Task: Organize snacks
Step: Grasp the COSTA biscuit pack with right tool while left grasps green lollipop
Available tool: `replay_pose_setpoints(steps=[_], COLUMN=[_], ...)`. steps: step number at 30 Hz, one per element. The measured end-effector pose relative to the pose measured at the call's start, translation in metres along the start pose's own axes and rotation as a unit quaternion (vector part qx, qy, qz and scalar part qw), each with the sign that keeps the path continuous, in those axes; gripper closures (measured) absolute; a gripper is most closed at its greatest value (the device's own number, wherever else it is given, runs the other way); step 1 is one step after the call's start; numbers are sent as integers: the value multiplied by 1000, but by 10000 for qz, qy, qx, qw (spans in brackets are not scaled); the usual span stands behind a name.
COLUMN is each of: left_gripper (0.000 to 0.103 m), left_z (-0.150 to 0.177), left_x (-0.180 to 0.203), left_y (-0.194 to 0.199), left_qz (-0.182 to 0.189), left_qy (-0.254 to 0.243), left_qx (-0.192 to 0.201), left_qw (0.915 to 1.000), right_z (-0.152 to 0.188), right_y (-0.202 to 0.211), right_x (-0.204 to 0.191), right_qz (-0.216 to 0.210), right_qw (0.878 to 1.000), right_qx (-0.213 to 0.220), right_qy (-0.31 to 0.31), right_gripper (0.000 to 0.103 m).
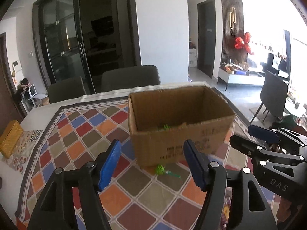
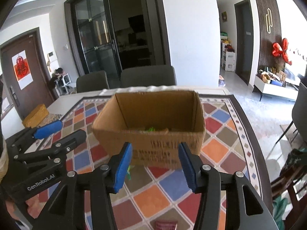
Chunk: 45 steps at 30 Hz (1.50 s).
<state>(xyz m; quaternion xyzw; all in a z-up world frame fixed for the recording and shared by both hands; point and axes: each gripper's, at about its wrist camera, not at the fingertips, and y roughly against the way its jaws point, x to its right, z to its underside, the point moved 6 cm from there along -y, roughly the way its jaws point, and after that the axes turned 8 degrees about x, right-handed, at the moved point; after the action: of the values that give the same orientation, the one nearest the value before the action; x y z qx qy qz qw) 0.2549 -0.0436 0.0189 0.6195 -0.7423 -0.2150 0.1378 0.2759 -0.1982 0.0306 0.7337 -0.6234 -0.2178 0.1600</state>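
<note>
- My left tool (image 1: 151, 163) stands with its blue pads apart and nothing between them; my right tool (image 2: 155, 165) is likewise parted and empty, its gap a little narrower. Both point down over the near part of the worktop (image 1: 44, 107), which is covered by a checked tablecloth (image 1: 122, 197).
- Nearest my tools, a green-wrapped snack (image 1: 160, 169) lies loose on the cloth, touching or just short of the near foot of the cardboard box (image 1: 180, 132). In the left view it sits ahead of the tool's gap, a little toward the right pad. In the right view it shows only as a green sliver (image 2: 129, 171) beside the left pad, so it lies left of that tool's line.
- I judge this snack is what remains in plain sight to be put away; something blurred near my right tool's bottom edge I cannot identify.
- Beyond it, the box stands open-topped near the middle of the worktop, closer to its right edge.
- Inside, against the near wall, I can see a bit of green (image 2: 150, 129) and other indistinct shapes, so I judge some snacks are already in.
- Farthest, at the left edge of the worktop, a yellow box (image 1: 9, 138) sits well apart from all this.
</note>
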Motion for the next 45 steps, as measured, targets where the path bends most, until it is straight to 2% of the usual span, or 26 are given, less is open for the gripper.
replay_pose_setpoints(steps=[8, 18, 31, 45], left_gripper=[34, 34, 34, 34], left_z=[34, 77, 126, 163], left_x=[8, 18, 30, 37], left_y=[7, 8, 1, -12], left_qz=[-41, 93, 190, 250], left_qy=[63, 128, 77, 60], left_qx=[-259, -648, -1181, -1581], left_qw=[9996, 9978, 9928, 9871], right_z=[47, 94, 156, 187], right_y=[8, 11, 10, 1], right_x=[9, 14, 15, 17], right_qz=[27, 71, 115, 241], right_qw=[9989, 9950, 9857, 9804], right_qx=[-468, -990, -1678, -1954], right_qy=[-83, -63, -50, 45], right_gripper=[52, 52, 52, 52])
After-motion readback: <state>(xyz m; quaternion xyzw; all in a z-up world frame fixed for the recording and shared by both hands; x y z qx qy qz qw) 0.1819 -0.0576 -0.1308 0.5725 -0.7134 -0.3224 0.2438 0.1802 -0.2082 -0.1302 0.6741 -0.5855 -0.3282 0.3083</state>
